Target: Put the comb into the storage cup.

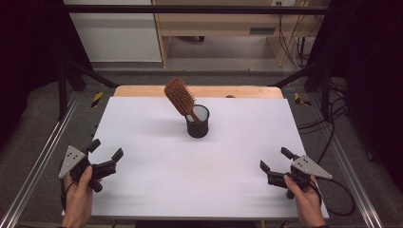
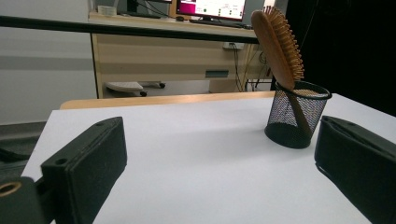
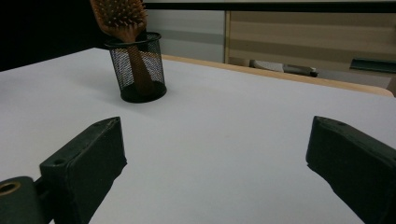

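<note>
White board covers the desk (image 1: pixel 157 190), with a strip of pale wood showing along its far edge. Toward the far middle stands a black mesh cup (image 1: pixel 197 121), round and upright, and in it a brush (image 1: pixel 180 97) of reddish-brown wood, handle down, its oval head leaning out over the rim to the left with the bristles facing up and right.

The left tongs (image 1: pixel 105 151) are held at the near left corner, the right tongs (image 1: pixel 274 159) at the near right; both are released, jaws spread wide with nothing between them, well apart from the cup.

The high view shows both hands, the grey plates on the tongs and a cable trailing from the right one. The left gripper view looks low across the desk and shows the brush's smooth back and the bristles in profile, the handle visible through the mesh, and lit screens on a bench behind. The right gripper view shows the bristle face of the brush, its top cut off by the frame.
</note>
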Demonstrator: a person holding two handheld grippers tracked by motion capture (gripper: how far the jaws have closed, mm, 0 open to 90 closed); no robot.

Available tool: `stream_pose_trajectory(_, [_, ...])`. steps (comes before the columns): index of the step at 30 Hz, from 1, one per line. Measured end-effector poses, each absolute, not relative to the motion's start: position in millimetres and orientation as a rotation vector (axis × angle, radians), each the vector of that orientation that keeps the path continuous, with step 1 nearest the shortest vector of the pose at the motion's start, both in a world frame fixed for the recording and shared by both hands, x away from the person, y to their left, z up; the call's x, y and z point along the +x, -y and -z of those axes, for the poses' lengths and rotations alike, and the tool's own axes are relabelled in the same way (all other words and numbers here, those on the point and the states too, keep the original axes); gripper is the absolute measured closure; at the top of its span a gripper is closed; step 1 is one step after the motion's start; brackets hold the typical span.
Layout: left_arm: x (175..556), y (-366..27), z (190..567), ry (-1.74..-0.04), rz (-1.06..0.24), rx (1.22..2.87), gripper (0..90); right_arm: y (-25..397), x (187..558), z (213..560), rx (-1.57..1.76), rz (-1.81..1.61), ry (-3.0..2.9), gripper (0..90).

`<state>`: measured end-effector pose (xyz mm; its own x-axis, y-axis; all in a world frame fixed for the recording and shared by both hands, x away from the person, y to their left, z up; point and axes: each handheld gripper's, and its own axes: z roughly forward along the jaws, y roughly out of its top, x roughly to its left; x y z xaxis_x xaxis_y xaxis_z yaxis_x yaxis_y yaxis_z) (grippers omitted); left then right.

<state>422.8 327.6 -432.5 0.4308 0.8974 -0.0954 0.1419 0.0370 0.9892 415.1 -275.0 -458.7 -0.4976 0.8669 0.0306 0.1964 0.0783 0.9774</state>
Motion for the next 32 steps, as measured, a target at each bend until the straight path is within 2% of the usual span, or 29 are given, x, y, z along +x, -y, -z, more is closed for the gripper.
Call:
stream_pose_trajectory(13, [418,-322,438,-0.960,-0.747,1.419,2.6,269,415,461,1.003,-1.455,-1.793,4.7])
stream_pose_trajectory(32, [400,-295,434,-0.862,-0.820,1.441,2.6,253,416,459,0.924,-1.494,-1.819,4.1])
